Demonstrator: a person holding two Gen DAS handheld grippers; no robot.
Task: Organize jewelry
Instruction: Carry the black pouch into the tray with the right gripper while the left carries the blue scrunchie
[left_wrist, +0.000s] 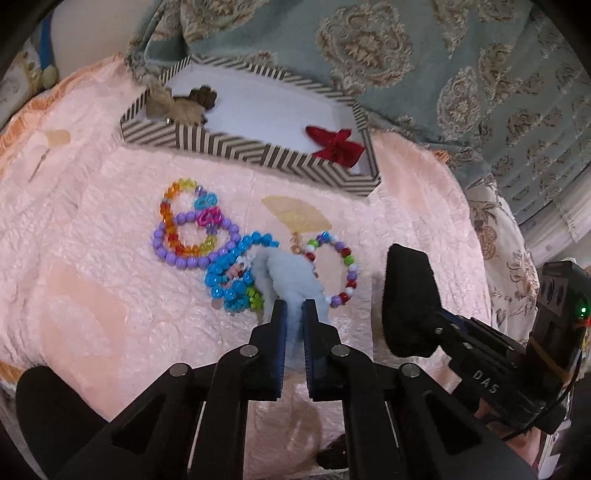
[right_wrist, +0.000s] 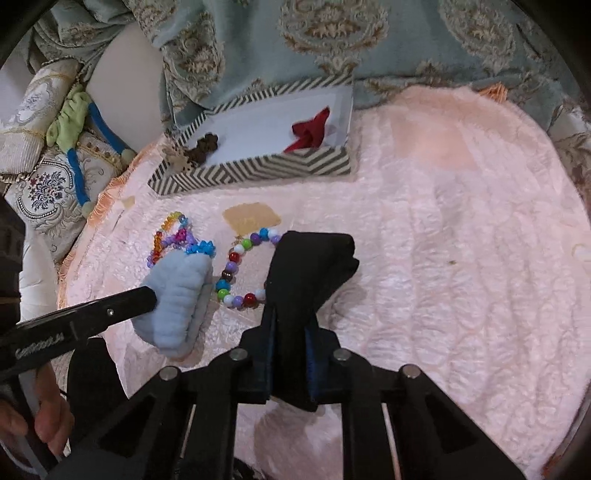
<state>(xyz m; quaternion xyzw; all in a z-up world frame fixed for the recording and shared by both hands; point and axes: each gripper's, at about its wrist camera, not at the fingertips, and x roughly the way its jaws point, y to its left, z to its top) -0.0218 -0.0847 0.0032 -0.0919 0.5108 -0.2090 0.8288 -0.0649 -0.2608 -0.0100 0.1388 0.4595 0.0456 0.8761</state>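
My left gripper (left_wrist: 294, 307) is shut on a light blue fuzzy hair tie (left_wrist: 291, 280), whose far end rests among the bracelets; it also shows from the side as the blue hair tie (right_wrist: 181, 295). My right gripper (right_wrist: 290, 319) is shut on a black fabric hair tie (right_wrist: 310, 266), seen at the right as the black hair tie (left_wrist: 410, 295). A multicoloured bead bracelet (left_wrist: 349, 263) (right_wrist: 236, 254) lies between the two. Left of it lie a blue bracelet (left_wrist: 221, 280), a purple one (left_wrist: 184, 261) and a rainbow one (left_wrist: 170, 225). Behind stands a striped box (left_wrist: 221, 142) (right_wrist: 258, 168) holding a red bow (left_wrist: 334, 146) and a brown clip (left_wrist: 201, 96).
Everything lies on a fluffy pink blanket (right_wrist: 443, 240). A teal patterned cloth (left_wrist: 406, 55) rises behind the box. Embroidered cushions (right_wrist: 48, 184) sit at the far left. A person's hand (right_wrist: 48, 424) holds the left gripper's handle.
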